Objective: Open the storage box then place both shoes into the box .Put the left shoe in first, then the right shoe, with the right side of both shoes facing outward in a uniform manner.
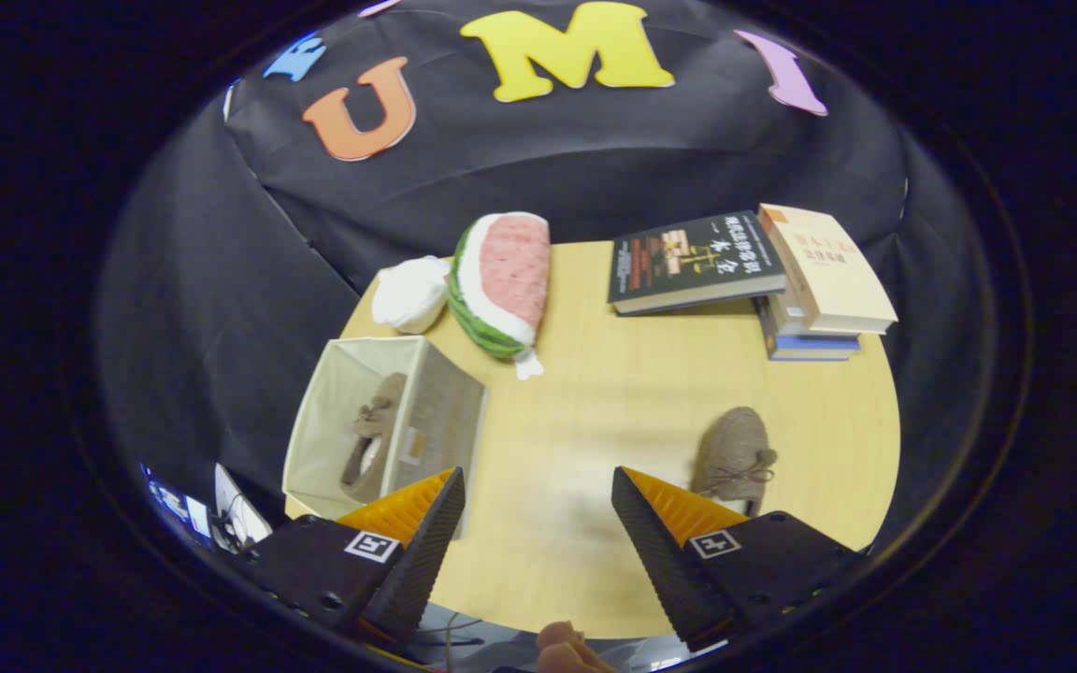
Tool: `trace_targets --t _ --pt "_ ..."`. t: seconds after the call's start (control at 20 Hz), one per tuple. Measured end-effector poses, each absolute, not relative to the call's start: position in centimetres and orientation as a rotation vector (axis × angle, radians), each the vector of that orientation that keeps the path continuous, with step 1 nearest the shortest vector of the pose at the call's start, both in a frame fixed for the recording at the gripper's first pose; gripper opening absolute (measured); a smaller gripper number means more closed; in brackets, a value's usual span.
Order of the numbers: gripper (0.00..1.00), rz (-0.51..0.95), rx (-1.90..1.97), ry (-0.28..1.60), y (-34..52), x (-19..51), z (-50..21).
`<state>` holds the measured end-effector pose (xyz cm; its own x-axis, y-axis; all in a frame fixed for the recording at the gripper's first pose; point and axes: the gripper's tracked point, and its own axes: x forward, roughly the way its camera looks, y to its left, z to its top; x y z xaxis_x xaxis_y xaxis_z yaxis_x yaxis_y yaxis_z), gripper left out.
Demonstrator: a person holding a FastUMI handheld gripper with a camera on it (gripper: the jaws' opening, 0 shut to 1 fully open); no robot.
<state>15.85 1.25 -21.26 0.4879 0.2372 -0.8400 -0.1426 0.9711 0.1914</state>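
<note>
At the bottom of the frame the tool [534, 486] hangs above the table [595, 411] with its fingers wide apart and nothing between them; bare wood shows in the gap. Just beyond the right finger, in the lower right, lies a brown shoe [733, 451] on the table, laces toward the tool. Just beyond the left finger, in the lower left, stands the storage box [351, 383], open at the top, with the other shoe [372, 439] already inside, resting against the box's near-right wall.

By the look of it, the task is about half done: the box is open and one shoe, presumably the left, is in. The shoe on the table is still to be picked up and set in beside it, facing the same way.

Farther back, in the middle of the frame, a watermelon-slice plush [499, 280] lies beside a white bundle [410, 293]. In the upper right sits a stack of books [753, 271].
</note>
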Motion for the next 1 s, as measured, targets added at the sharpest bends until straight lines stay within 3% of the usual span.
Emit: trace_targets --t 0.45,0.8,1.0 --pt "0.96 0.081 0.031 1.165 -12.8 16.4 -30.6" --pt "0.94 0.037 -0.003 1.31 -17.9 14.7 -36.7" --pt "0.7 -0.003 0.004 1.328 -19.0 15.3 -38.4"
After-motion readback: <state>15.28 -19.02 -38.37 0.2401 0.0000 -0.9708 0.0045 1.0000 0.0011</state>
